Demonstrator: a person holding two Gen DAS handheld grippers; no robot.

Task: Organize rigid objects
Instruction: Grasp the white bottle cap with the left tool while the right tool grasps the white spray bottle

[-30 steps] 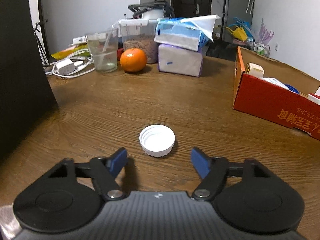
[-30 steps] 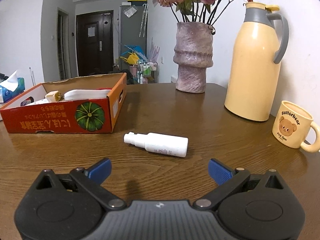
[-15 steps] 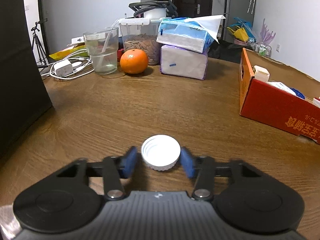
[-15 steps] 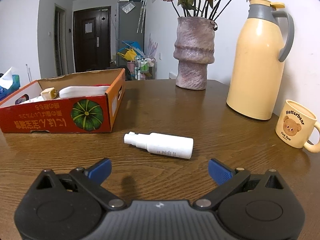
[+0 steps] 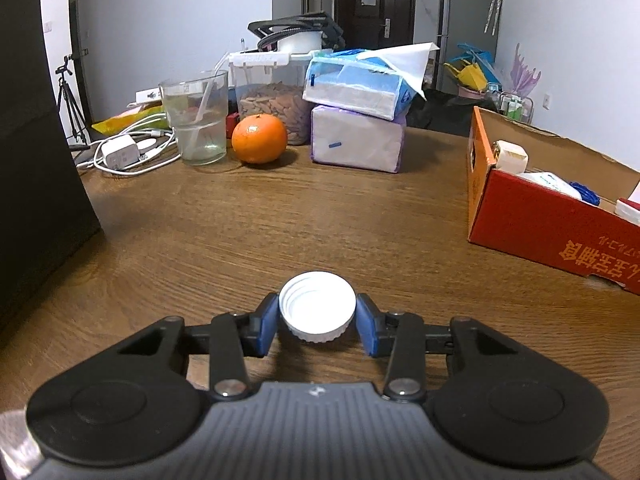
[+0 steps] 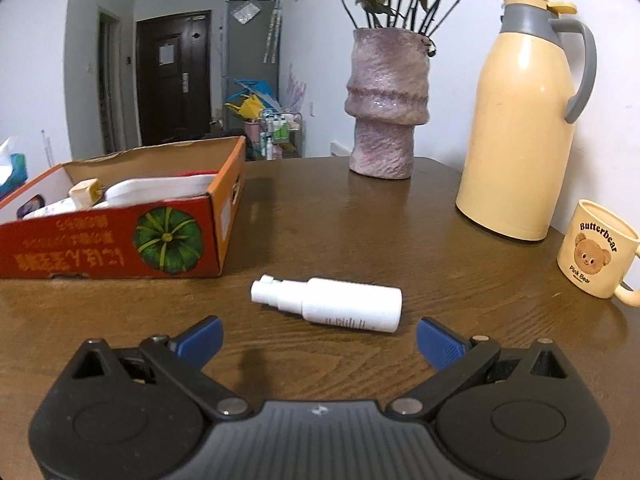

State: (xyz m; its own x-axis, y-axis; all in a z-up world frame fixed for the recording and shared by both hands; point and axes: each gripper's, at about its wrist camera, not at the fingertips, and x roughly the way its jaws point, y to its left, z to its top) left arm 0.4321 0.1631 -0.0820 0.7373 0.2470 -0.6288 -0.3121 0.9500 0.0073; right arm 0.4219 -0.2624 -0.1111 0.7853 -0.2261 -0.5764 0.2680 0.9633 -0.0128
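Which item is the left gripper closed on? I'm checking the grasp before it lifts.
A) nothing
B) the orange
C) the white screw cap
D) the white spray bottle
C: the blue pads of the left gripper press both sides of the white screw cap.

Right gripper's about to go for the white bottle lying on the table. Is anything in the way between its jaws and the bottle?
Nothing visible. The right gripper is open, and only bare table lies between its jaws and the white bottle. The cardboard box and the mug stand off to the sides.
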